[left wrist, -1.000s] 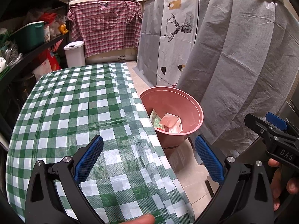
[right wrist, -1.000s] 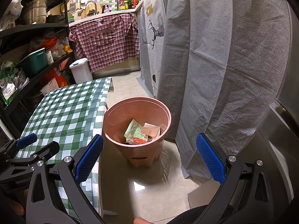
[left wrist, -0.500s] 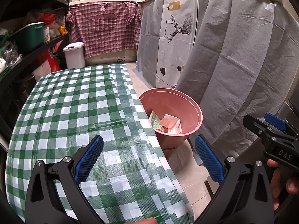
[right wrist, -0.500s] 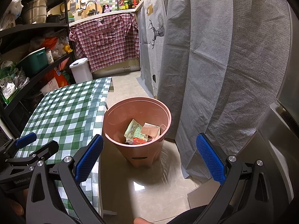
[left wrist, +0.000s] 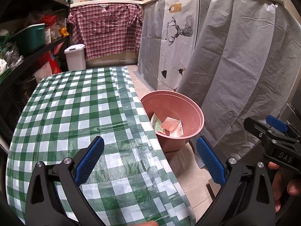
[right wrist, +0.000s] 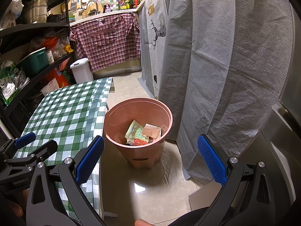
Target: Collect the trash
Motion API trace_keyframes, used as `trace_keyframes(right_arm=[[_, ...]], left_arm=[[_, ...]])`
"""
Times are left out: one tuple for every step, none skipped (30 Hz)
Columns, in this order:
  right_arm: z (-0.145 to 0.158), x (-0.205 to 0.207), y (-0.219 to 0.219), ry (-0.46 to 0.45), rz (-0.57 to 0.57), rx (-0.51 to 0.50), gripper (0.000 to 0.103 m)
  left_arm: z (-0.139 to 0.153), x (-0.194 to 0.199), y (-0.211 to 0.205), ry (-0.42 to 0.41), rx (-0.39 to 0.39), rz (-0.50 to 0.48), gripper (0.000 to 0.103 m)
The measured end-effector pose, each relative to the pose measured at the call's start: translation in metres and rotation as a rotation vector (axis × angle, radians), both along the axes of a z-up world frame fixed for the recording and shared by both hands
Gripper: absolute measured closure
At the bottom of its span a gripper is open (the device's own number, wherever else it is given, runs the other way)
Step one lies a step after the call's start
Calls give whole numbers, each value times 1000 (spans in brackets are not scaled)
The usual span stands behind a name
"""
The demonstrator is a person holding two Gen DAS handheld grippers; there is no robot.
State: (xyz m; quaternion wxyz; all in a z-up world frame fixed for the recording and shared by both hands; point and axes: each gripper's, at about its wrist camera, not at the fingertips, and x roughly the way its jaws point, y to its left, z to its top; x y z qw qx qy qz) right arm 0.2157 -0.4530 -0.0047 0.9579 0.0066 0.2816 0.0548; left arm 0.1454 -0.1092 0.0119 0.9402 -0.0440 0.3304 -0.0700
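Left gripper (left wrist: 149,159) over the checked surface (left wrist: 75,113), fingers spread wide, empty. Right gripper (right wrist: 150,158) likewise, fingers apart above the floor. Bin (right wrist: 138,130) beside the surface holds wrappers (right wrist: 144,133).

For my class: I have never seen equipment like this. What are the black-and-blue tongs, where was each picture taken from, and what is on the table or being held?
A person holds one hand-held gripper per hand; no robot arm. Each picture comes from a camera on a gripper, looking along its fingers. The left gripper hangs over the table, which shows only its green checked cloth. The right gripper points at the pink bin on the floor beside the table; wrappers lie inside. Both sets of jaws stand wide open, holding nothing.
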Motion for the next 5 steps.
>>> trace_keyframes(right_arm=[[0,0,0,1,0,1,5],[0,0,0,1,0,1,5],[0,0,0,1,-1,1,5],[0,0,0,1,0,1,5],[0,0,0,1,0,1,5]], left_arm=[[0,0,0,0,2,1,8],[0,0,0,-1,2,2,8],[1,1,-1,0,1,1,8],[0,0,0,0,0,1,8],[0,0,0,0,1,2,8]])
